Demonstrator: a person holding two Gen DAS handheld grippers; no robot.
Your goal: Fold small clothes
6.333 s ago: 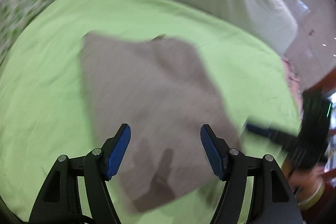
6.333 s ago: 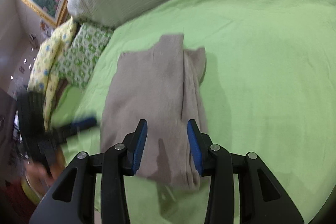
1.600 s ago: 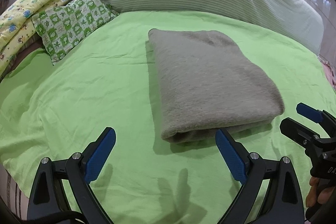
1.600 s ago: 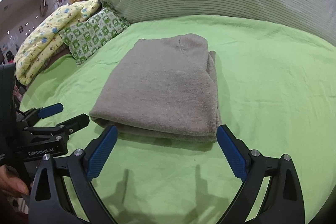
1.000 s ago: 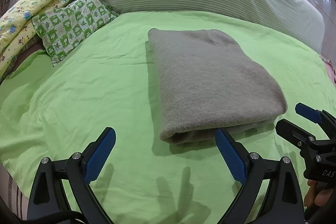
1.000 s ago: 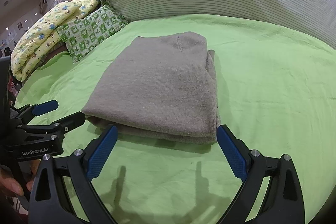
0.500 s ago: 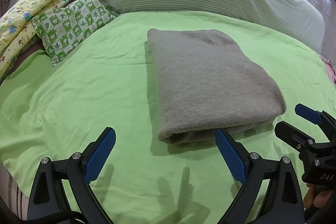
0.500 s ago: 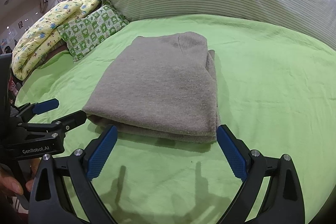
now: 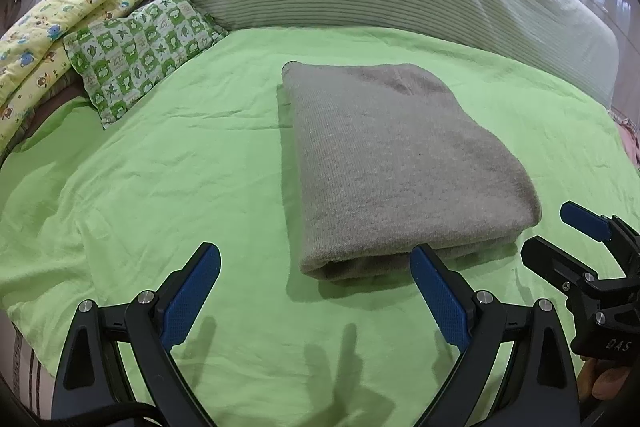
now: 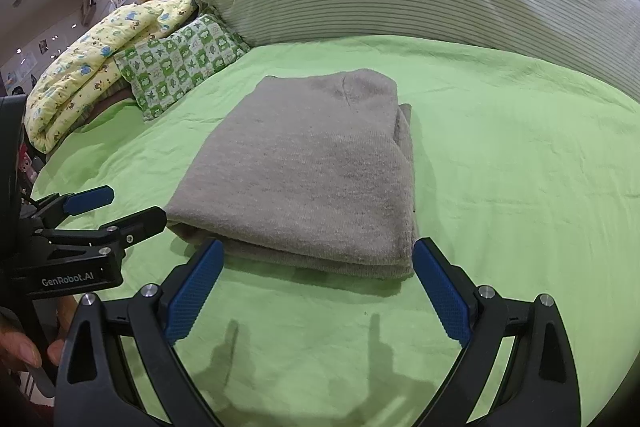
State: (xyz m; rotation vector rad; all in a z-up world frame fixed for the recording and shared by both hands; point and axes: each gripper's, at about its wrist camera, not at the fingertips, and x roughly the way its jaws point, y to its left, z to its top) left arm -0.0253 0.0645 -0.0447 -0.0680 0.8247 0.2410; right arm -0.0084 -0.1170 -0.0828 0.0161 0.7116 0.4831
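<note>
the grey garment [image 9: 400,163] lies folded into a neat rectangle mid-bed on the green sheet [image 9: 160,187], nearer the foot edge. left gripper [image 9: 316,291] and right gripper [image 10: 316,287] hover apart, holding nothing. folding looks finished; perhaps only tidying remains.

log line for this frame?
phase: fold done | garment: folded, on sheet | left gripper: open, empty | right gripper: open, empty
</note>
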